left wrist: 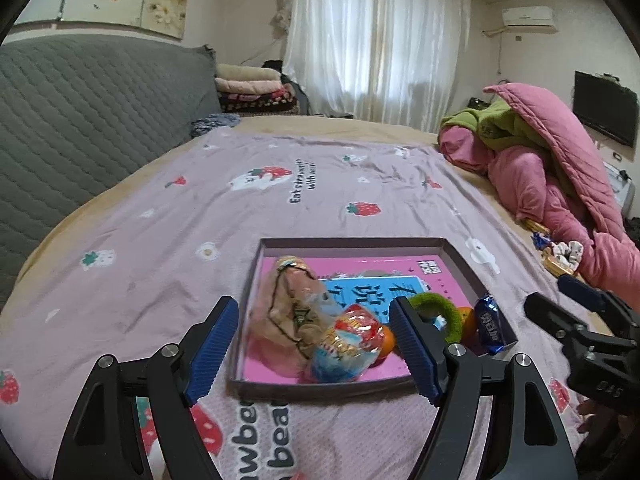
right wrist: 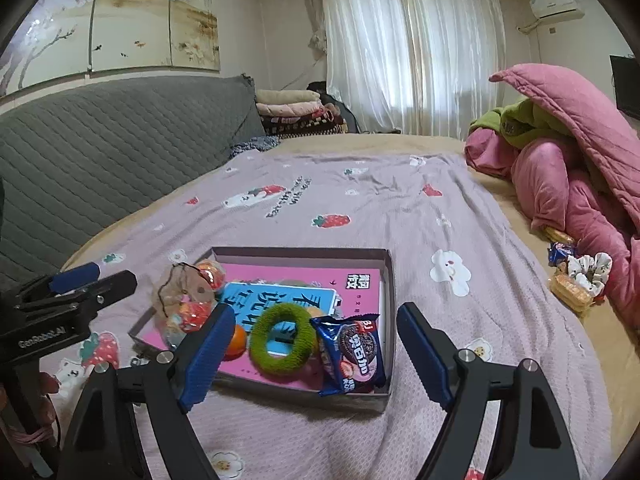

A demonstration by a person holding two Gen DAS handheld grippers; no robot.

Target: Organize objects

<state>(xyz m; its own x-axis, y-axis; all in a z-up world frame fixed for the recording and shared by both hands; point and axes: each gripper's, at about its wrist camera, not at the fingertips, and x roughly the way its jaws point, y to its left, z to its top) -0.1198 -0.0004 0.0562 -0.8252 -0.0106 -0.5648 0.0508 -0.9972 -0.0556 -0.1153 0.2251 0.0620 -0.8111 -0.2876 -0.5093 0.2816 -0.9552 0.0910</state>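
Note:
A shallow grey box (left wrist: 352, 243) (right wrist: 390, 276) sits on the pink strawberry bedsheet and holds a pink book (right wrist: 320, 280), a beige pouch (left wrist: 288, 304), a colourful snack bag (left wrist: 346, 346), an orange (right wrist: 236, 342), a green ring (right wrist: 282, 340) and a blue cookie packet (right wrist: 352, 354). My left gripper (left wrist: 314, 350) is open and empty, hovering over the box's near left part. My right gripper (right wrist: 316, 352) is open and empty, just in front of the box's near edge. Each gripper shows at the edge of the other's view.
A pile of pink and green quilts (right wrist: 568, 160) lies at the right of the bed. Beside it lie a biscuit packet (right wrist: 570, 290), a white scrunchie (right wrist: 592, 268) and a blue wrapper (right wrist: 560, 252). A grey quilted headboard (left wrist: 80, 120) runs along the left.

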